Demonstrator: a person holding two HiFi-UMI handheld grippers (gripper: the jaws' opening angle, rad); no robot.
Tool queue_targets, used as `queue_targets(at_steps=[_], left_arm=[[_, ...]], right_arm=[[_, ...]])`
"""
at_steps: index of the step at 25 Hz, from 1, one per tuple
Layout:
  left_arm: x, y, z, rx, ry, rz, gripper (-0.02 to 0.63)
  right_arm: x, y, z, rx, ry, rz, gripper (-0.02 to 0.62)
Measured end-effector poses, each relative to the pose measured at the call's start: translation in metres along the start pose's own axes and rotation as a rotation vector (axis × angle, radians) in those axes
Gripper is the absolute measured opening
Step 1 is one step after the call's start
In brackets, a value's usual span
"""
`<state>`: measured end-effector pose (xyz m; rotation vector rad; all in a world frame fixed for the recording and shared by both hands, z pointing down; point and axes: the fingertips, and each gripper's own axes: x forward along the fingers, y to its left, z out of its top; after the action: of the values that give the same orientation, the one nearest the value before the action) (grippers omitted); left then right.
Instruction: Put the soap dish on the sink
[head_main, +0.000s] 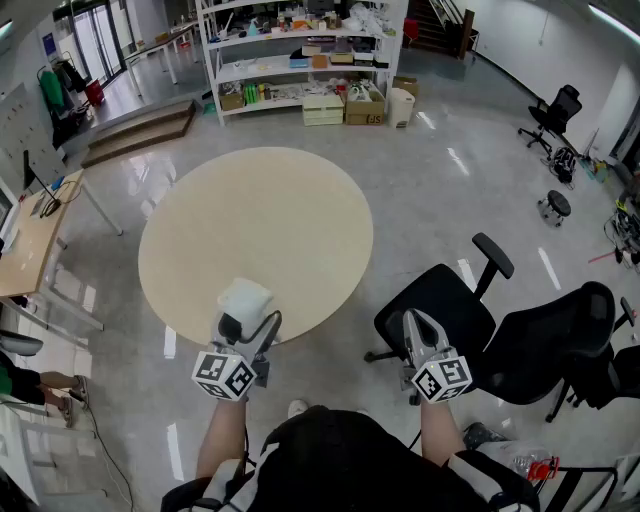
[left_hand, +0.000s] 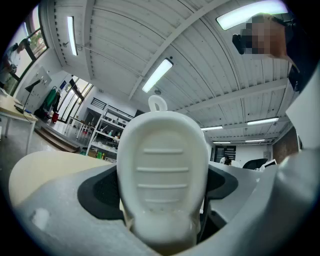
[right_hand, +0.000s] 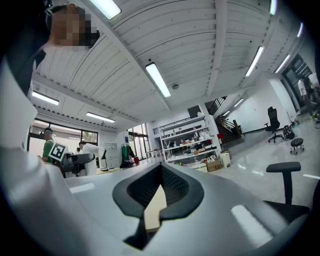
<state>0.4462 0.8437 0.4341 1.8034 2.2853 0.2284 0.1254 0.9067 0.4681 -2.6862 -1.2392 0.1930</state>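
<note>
Two tools were held level in front of the person, and the left tool (head_main: 250, 320) was clenched on the soap dish (head_main: 245, 298), its jaws spread wide around the dish's sides. In the head view the dish sat at the tip of that tool, over the 6 o'clock edge of the round bench (head_main: 260, 215); whether it touched the bench top could not be told. In the left gripper view the dish stood upright and filled the middle, between two dark textured pads (left_hand: 102, 192). The right tool (head_main: 413, 320), at 3 o'clock from the left one, had its jaws closed together with nothing in them, and it hung above a black office chair (head_main: 445, 300). Each tool carried a cube of black-and-white square markers (head_main: 225, 375); print on the boxes of the white shelf rack (head_main: 300, 60) at 12 o'clock was too small to read. The dish was white, smooth and glossy, an oval with rounded rims, four shallow ribs across its face and a small loop at its top. The bench top was pale beige and matt, and the grey floor (head_main: 450, 180) was polished and reflective.
</note>
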Motion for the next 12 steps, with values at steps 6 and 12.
queue_targets(at_steps=[6,12], left_arm=[[0.0001,-0.0012,0.0024,-0.010,-0.008,-0.003,0.465],[0.0029,0.0007,-0.0038,-0.027,-0.011,-0.007,0.465]], right_arm=[[0.0044,0.0067,0.0020,-0.019,0.010,0.011,0.006],[0.0097,0.0089,0.0035,-0.027,0.009,0.018,0.006]])
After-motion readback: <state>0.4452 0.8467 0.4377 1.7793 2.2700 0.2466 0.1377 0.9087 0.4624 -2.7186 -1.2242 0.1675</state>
